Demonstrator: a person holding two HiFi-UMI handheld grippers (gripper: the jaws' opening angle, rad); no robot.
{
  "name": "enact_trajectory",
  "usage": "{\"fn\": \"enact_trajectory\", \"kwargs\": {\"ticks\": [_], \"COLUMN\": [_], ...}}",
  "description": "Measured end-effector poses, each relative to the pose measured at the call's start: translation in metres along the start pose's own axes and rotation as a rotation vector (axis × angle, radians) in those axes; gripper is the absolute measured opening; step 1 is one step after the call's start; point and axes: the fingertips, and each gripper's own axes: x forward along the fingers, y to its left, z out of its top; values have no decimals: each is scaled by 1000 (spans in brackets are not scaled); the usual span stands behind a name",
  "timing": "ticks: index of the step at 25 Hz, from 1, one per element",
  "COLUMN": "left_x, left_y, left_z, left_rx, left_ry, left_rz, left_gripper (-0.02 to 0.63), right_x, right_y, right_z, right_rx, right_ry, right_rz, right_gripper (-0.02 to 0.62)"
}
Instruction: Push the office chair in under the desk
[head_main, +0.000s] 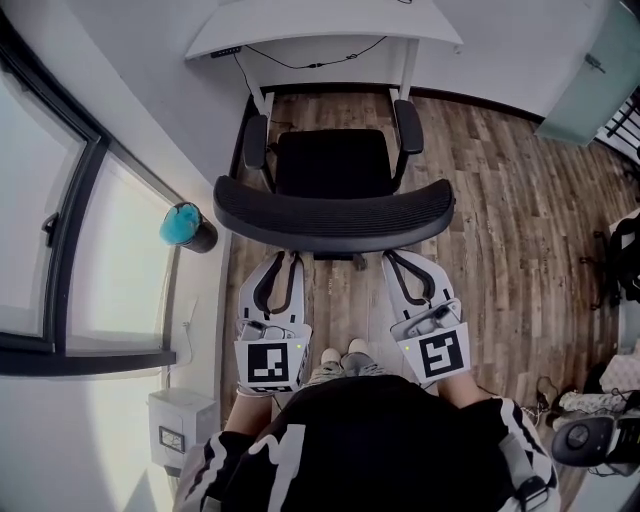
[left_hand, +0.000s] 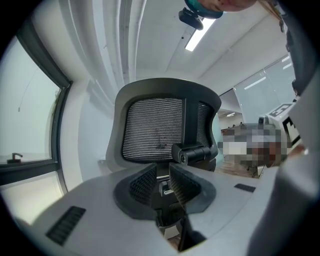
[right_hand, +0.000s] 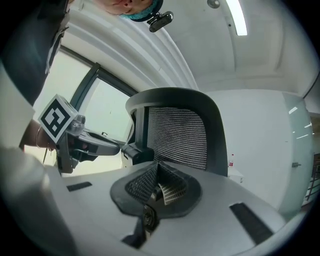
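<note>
The office chair (head_main: 333, 165) stood just ahead of the left gripper (head_main: 284, 262) and right gripper (head_main: 397, 262), both pressed together and empty, its backrest (head_main: 333, 212) facing them

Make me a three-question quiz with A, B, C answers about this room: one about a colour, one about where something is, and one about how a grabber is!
1. What colour is the desk?
A) black B) white C) red

2. Where are the left gripper and right gripper?
A) behind the backrest of the office chair
B) under the desk
C) on the chair's seat

3. How are the right gripper's jaws?
A) wide open B) half open C) shut, nothing between

Answers:
1 B: the head view shows a white top.
2 A: both point at the backrest from the person's side.
3 C: the right gripper view shows its pads meeting with nothing between them.
</note>
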Motion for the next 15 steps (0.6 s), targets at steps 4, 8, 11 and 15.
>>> {"fn": "enact_trajectory", "kwargs": {"ticks": [4, 8, 11, 15], "left_x": [0, 1, 2, 1], "left_y": [5, 7, 9, 16], "left_z": [0, -3, -11, -16], "left_rx": [-1, 5, 8, -10], "left_ry": [-1, 1, 6, 20], "left_rz": [-10, -21, -30, -27], "left_gripper": [83, 83, 83, 83], "right_x": [0, -2, -6, -11], "right_y": [1, 5, 6, 2], "right_z": [-4, 2, 5, -4], "right_rx": [6, 22, 13, -37], "right_ry": [16, -23, -41, -6], "right_rz": [-18, -16, -27, -44], "right_gripper": [9, 9, 9, 9]}}
